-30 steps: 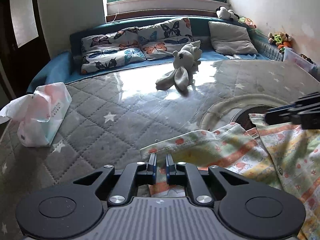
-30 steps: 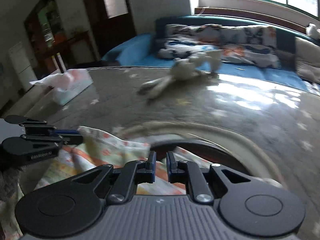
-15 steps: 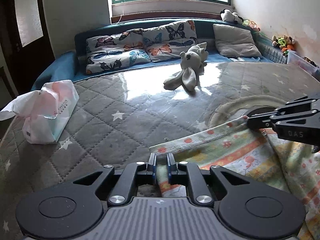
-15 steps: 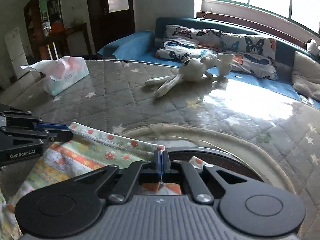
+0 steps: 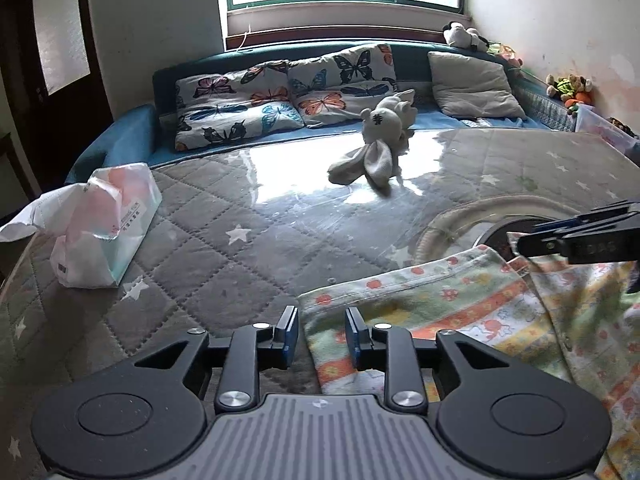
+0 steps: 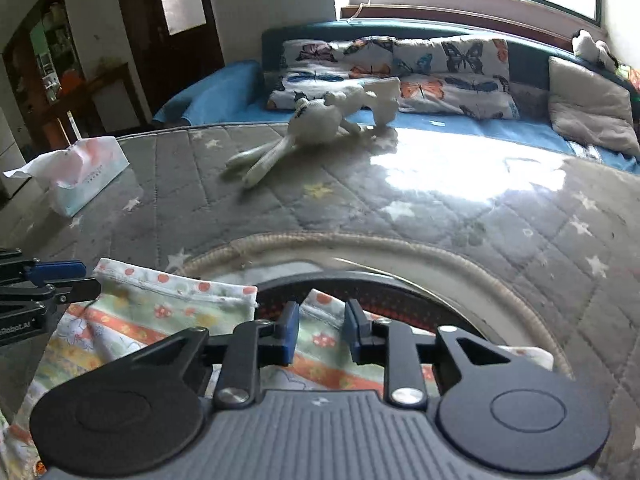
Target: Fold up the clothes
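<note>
Both grippers, left (image 5: pixel 321 334) and right (image 6: pixel 321 330), have their jaws spread over the cloth (image 5: pixel 440 312) on the table (image 5: pixel 240 240), gripping nothing.

A tissue pack (image 5: pixel 100 224) and plush rabbit (image 5: pixel 380 140) lie well apart on the quilted table (image 5: pixel 240 248).

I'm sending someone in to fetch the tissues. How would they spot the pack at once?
Start at the big grey star-quilted table in front of the blue sofa. Near its left edge lies the tissue pack, a soft pink, white and pale green wrapper with a white sheet sticking out. The only other loose item nearby, the white plush rabbit, sits nearer the sofa.
</note>
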{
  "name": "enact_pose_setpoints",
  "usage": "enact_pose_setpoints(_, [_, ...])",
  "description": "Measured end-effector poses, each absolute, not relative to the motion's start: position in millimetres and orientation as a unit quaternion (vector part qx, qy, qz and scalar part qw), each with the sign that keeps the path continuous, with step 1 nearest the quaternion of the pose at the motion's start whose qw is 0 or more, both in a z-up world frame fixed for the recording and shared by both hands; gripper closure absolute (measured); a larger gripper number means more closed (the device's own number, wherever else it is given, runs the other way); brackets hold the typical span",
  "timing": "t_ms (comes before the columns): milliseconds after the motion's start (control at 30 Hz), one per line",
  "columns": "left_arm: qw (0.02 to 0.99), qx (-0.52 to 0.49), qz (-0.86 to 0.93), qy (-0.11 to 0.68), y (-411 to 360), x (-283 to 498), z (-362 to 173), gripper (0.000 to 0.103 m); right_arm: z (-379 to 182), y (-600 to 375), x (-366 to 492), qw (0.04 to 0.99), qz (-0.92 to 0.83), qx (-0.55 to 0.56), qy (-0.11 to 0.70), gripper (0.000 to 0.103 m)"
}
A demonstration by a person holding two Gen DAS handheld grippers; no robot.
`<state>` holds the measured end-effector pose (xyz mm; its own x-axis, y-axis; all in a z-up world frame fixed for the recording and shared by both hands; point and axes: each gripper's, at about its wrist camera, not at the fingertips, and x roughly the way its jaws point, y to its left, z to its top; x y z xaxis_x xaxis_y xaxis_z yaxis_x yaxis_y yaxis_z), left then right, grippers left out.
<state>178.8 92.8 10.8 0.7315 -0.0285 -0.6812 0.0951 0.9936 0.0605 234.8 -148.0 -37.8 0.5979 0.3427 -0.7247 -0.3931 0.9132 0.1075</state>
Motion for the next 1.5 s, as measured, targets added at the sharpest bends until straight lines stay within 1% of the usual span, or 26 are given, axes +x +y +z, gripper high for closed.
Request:
enact_pose_setpoints(33, [0.93,0.047,-0.034,0.363,92,178,12,0.063,-38,-146,234,0.894,0.205,-0.037,0.397,0.078])
enact_pose_setpoints(133, [0.931,0.047,-0.037,0.361,89,176,14,0.063,-38,-141,231,0.896,0.203,-0.053,0.392,0.078])
enact_pose_setpoints(200, [0.931,0.047,-0.039,0.36,87,175,16,0.063,-39,-138,229,0.897,0.199,-0.065,0.389,0.085])
enact_pose_setpoints(233, [0.931,0.047,-0.04,0.36,86,175,16,0.063,-39,-137,229,0.899,0.193,-0.071,0.387,0.094])
enact_pose_setpoints(267, [0.931,0.047,-0.041,0.359,85,175,17,0.063,-39,-137,229,0.9,0.19,-0.072,0.386,0.1])
enact_pose_setpoints(300, [0.931,0.046,-0.042,0.359,84,174,18,0.063,-38,-138,229,0.901,0.187,-0.071,0.385,0.103])
enact_pose_setpoints(333, [0.931,0.046,-0.043,0.359,83,174,18,0.063,-37,-141,228,0.902,0.188,-0.065,0.383,0.103])
enact_pose_setpoints(533, [0.932,0.045,-0.048,0.356,78,172,22,0.063,-20,-150,222,0.913,0.195,-0.049,0.355,0.103])
enact_pose_setpoints(600, [0.932,0.042,-0.048,0.356,79,171,23,0.063,-22,-148,226,0.908,0.199,-0.05,0.365,0.099])
enact_pose_setpoints(667, [0.932,0.041,-0.049,0.356,79,171,23,0.063,-26,-144,229,0.906,0.194,-0.053,0.373,0.085])
enact_pose_setpoints(700, [0.932,0.042,-0.05,0.355,79,170,24,0.063,-29,-142,231,0.906,0.19,-0.054,0.375,0.082])
enact_pose_setpoints(767, [0.933,0.043,-0.051,0.355,79,169,24,0.062,-35,-140,232,0.904,0.187,-0.055,0.381,0.069])
enact_pose_setpoints(833, [0.933,0.043,-0.052,0.354,79,169,24,0.06,-40,-137,232,0.903,0.184,-0.057,0.384,0.067])
enact_pose_setpoints(900, [0.932,0.043,-0.053,0.356,79,170,22,0.06,-42,-136,230,0.906,0.179,-0.061,0.378,0.069])
enact_pose_setpoints(1033, [0.93,0.039,-0.054,0.36,78,171,19,0.06,-41,-138,230,0.907,0.178,-0.056,0.378,0.092])
enact_pose_setpoints(1067, [0.93,0.038,-0.054,0.361,77,171,19,0.06,-41,-139,230,0.907,0.18,-0.054,0.378,0.094])
enact_pose_setpoints(1267, [0.93,0.039,-0.056,0.36,76,168,19,0.06,-17,-145,217,0.918,0.212,-0.026,0.333,0.095])
enact_pose_setpoints(1367, [0.931,0.036,-0.055,0.36,76,169,19,0.058,-3,-136,212,0.915,0.251,-0.019,0.314,0.094])
enact_pose_setpoints(1400, [0.93,0.035,-0.055,0.361,75,169,19,0.058,0,-132,211,0.913,0.263,-0.019,0.31,0.093])
enact_pose_setpoints(1433, [0.93,0.034,-0.055,0.362,75,169,19,0.058,-1,-128,212,0.91,0.271,-0.019,0.312,0.086])
enact_pose_setpoints(1500, [0.929,0.033,-0.057,0.364,73,169,19,0.058,-4,-123,216,0.903,0.281,-0.014,0.324,0.085])
